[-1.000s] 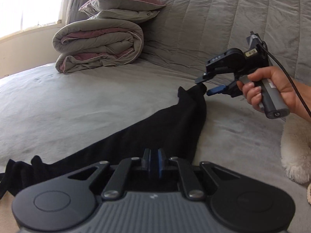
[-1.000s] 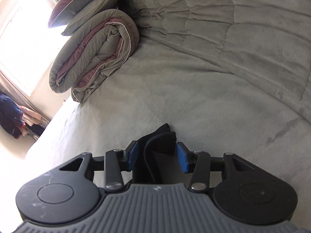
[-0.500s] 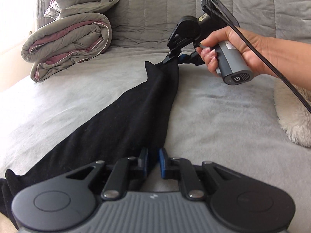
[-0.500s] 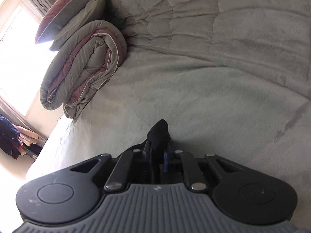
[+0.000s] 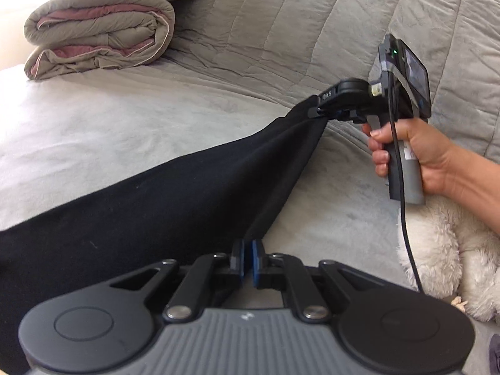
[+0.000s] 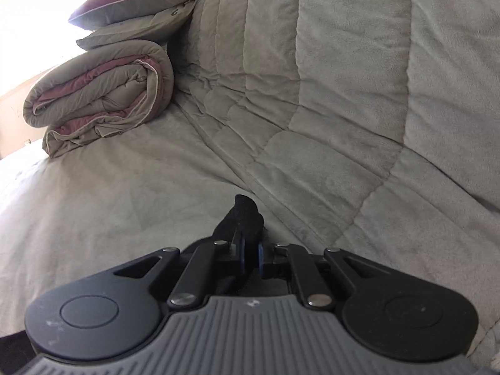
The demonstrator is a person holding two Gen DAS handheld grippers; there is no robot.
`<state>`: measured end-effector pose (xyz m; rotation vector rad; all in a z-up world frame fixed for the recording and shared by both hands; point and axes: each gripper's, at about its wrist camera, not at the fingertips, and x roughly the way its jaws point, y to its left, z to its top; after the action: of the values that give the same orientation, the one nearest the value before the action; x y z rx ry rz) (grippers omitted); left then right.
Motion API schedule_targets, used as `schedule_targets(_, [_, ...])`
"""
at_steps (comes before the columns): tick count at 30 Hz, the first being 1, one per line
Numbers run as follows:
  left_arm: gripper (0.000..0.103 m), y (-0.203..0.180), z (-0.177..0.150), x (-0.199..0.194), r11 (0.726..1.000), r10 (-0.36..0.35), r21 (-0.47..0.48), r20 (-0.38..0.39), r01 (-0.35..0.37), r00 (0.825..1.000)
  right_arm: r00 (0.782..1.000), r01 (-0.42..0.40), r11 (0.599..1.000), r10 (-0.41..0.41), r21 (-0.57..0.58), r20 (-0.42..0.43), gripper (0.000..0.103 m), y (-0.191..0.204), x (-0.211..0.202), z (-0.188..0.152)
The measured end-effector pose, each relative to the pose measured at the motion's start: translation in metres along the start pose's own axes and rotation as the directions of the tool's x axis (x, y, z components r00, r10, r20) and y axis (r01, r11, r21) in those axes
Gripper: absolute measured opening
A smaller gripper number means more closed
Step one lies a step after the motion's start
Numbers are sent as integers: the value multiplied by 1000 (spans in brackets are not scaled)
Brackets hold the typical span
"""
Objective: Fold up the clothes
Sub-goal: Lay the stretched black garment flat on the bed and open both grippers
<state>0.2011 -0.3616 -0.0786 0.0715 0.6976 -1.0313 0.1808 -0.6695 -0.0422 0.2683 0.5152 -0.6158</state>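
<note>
My left gripper [image 5: 248, 261] was clamped on the near edge of the black garment [image 5: 156, 193], its blue pads nearly meeting. My right gripper [image 5: 315, 114], held up by my right hand [image 5: 412, 156] wrapped around the handle, pinched the garment's far corner just above the bed; its jaws had just closed, with a tuft of cloth poking out between them.

Blown-out window glare at upper left, soft daylight elsewhere, strong fisheye bending near edges.
</note>
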Motion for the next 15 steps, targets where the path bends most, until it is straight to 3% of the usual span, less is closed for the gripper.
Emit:
schedule_targets(4, [11, -1, 0, -1, 1000, -13, -21, -3, 12, 1000, 998, 44, 999, -46, -30, -51, 7, 2, 10, -7])
schedule_targets(7, [26, -4, 0, -7, 999, -22, -27, 4, 22, 1000, 994, 78, 995, -83, -66, -72, 11, 7, 11, -2])
schedule_targets(11, [36, -3, 0, -20, 999, -33, -25, 4, 34, 999, 991, 90, 996, -90, -4, -95, 32, -8, 1, 7])
schedule_targets(15, [42, -3, -3, -34, 999, -38, -17, -6, 38, 999, 994, 58, 992, -47, 113, -96, 37, -23, -17, 17])
